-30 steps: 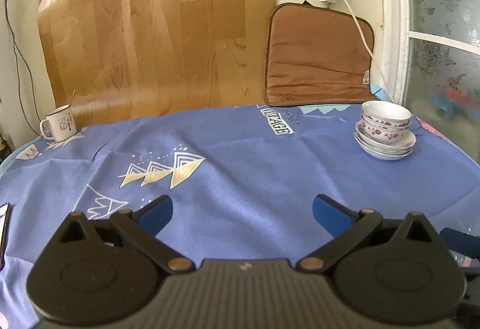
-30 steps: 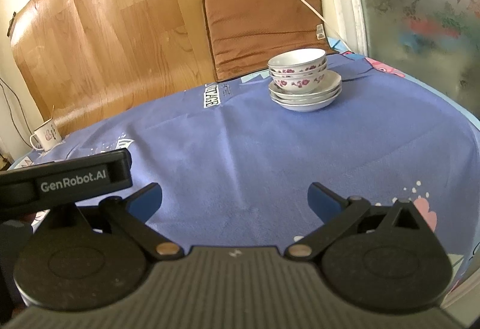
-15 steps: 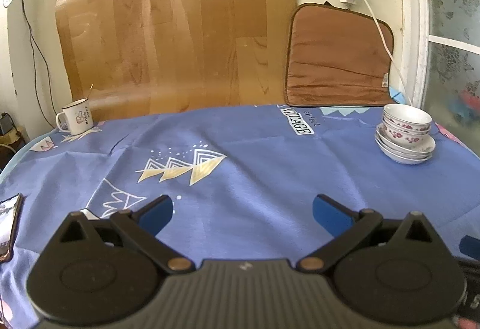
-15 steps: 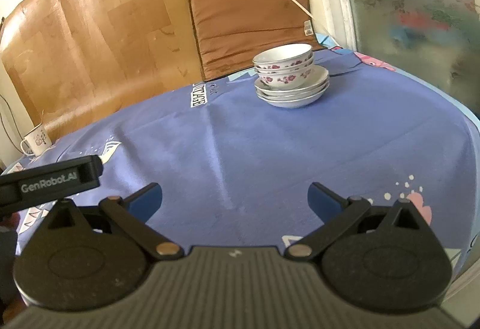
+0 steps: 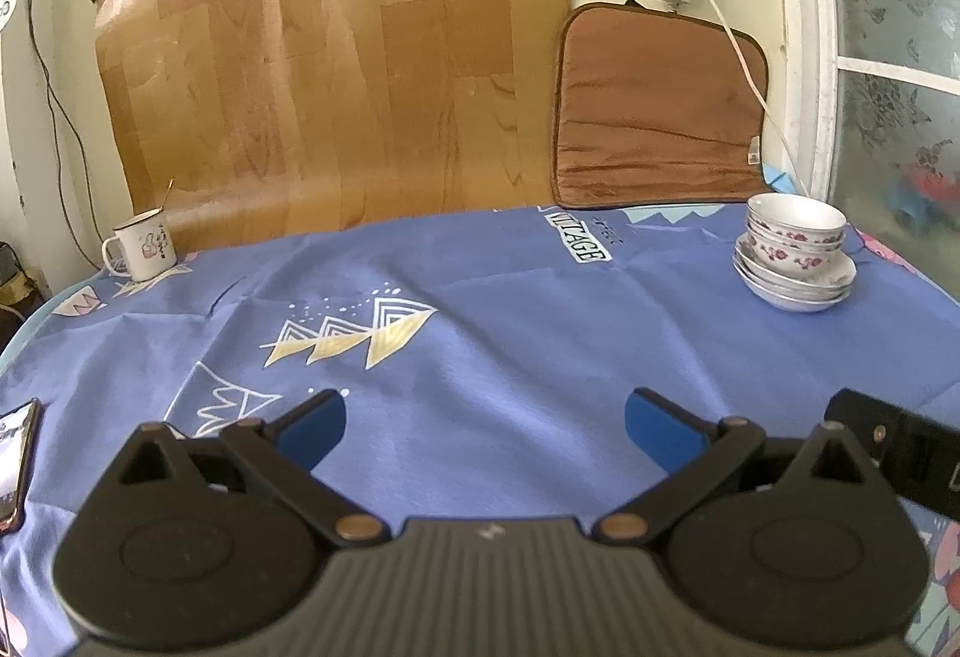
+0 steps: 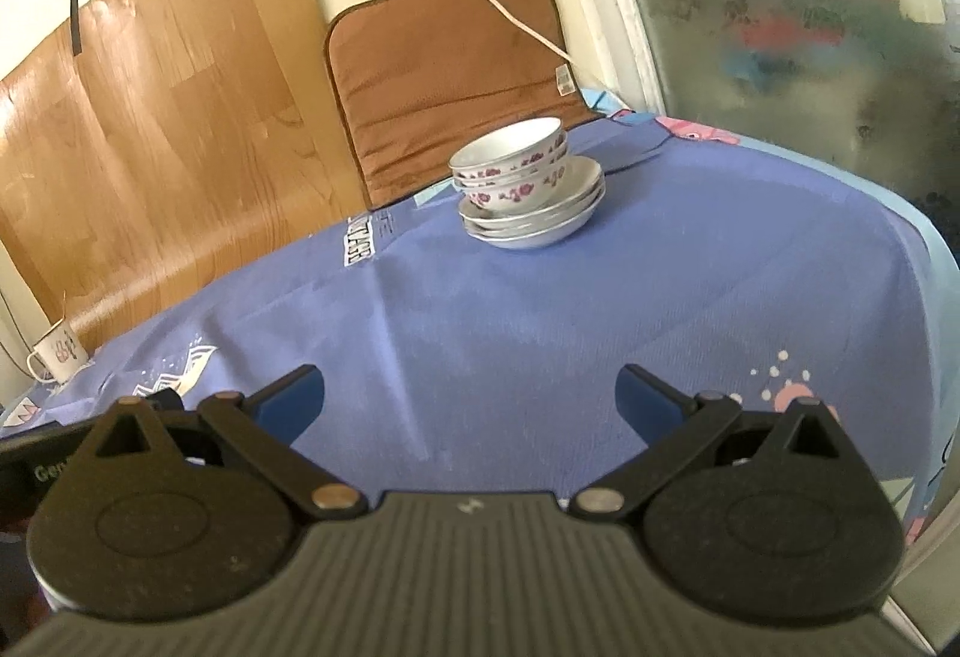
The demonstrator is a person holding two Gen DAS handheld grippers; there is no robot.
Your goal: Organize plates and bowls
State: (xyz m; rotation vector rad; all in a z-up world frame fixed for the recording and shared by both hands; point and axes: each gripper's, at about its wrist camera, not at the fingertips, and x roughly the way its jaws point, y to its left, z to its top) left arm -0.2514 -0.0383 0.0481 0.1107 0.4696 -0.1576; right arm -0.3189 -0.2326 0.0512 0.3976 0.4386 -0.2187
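Bowl stack (image 6: 528, 192) now nearer, perhaps, ahead of open right tool (image 6: 471, 405)

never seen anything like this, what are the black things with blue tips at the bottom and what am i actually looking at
Those are two handheld grippers, one in each of a person's hands, each with a fisheye camera looking forward along its two blue-tipped fingers. One picture comes from the left gripper, the other from the right gripper. Both are open and hold nothing. They hover over a table under a blue tablecloth. On it stands a stack of bowls and plates, flowered bowls nested on top of shallow plates, near the brown cushion. A white mug sits at the far left, and a phone lies at the left edge.
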